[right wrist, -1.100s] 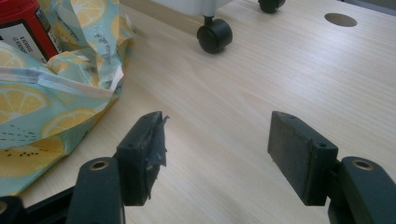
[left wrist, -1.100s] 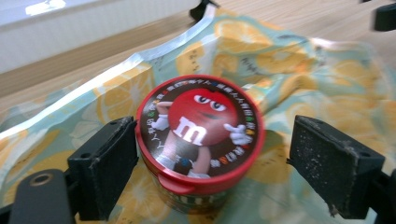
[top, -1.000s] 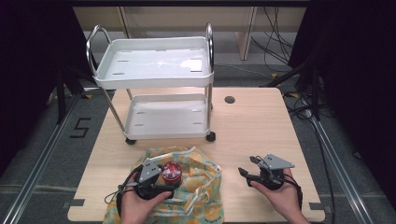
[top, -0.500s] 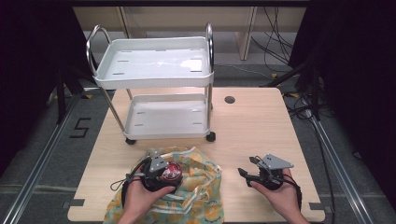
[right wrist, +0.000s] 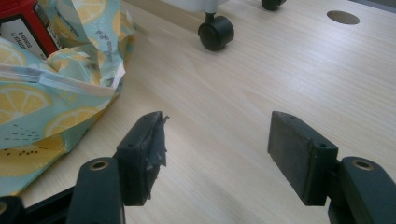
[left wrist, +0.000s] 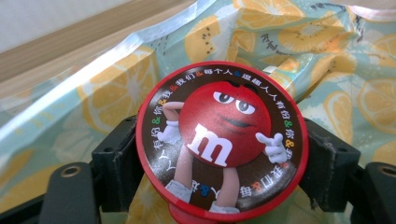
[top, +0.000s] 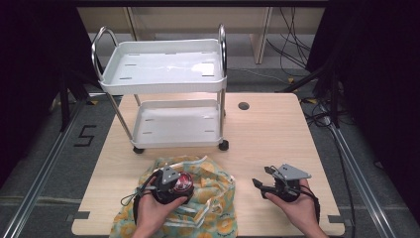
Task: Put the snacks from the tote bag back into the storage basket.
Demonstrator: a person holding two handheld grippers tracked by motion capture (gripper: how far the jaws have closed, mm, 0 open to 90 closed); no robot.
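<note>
While your right gripper (top: 261,182) waits with jaws spread above the pale wooden table (top: 277,129), your left gripper (top: 171,184) has drawn back, pinching the round red candy tin (left wrist: 222,140) over the lemon-print plastic bag (top: 218,198), seemingly just lifted out.

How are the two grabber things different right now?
The left gripper is shut on the red candy tin, while the right gripper is open and holds nothing. The left gripper sits over the lemon-print bag; the right gripper sits over bare wooden table, beside the bag. Both have two black jaws and are held in a hand.
</note>
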